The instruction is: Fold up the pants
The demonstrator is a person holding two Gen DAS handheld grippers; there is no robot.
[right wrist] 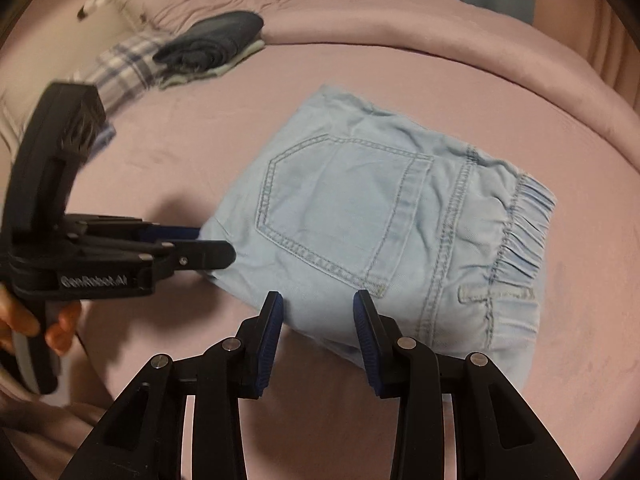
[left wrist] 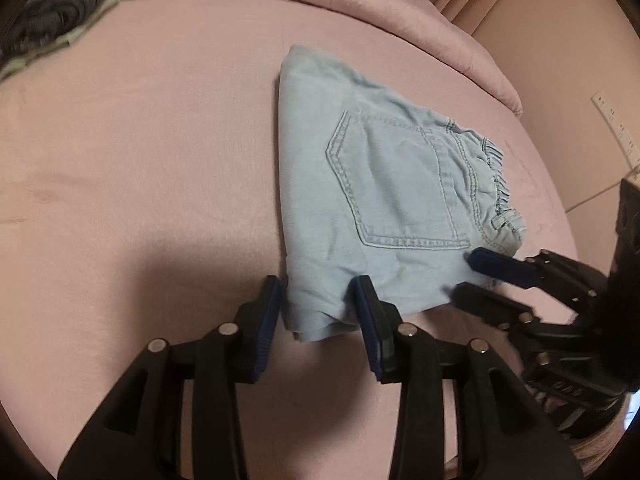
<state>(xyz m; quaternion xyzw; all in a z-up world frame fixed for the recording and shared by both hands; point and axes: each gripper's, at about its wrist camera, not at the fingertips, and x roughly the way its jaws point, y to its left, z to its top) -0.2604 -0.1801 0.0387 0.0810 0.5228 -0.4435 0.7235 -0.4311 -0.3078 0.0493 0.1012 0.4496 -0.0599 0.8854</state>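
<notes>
The light blue denim pants (left wrist: 384, 200) lie folded into a compact bundle on the pink bed, back pocket up and elastic waistband to the right; they also show in the right wrist view (right wrist: 380, 220). My left gripper (left wrist: 320, 304) is open, its jaws spread around the bundle's near left corner. My right gripper (right wrist: 318, 312) is open, its jaws spread at the bundle's near edge. In the left wrist view the right gripper (left wrist: 468, 276) comes in from the right at the waistband corner. In the right wrist view the left gripper (right wrist: 216, 244) sits at the bundle's left edge.
A stack of folded dark clothes (right wrist: 212, 44) lies at the back left of the bed (right wrist: 400, 60), with plaid fabric (right wrist: 124, 64) beside it. The stack also shows in the left wrist view (left wrist: 56, 12). A raised pink quilt edge runs along the back. The floor lies beyond the bed's right side.
</notes>
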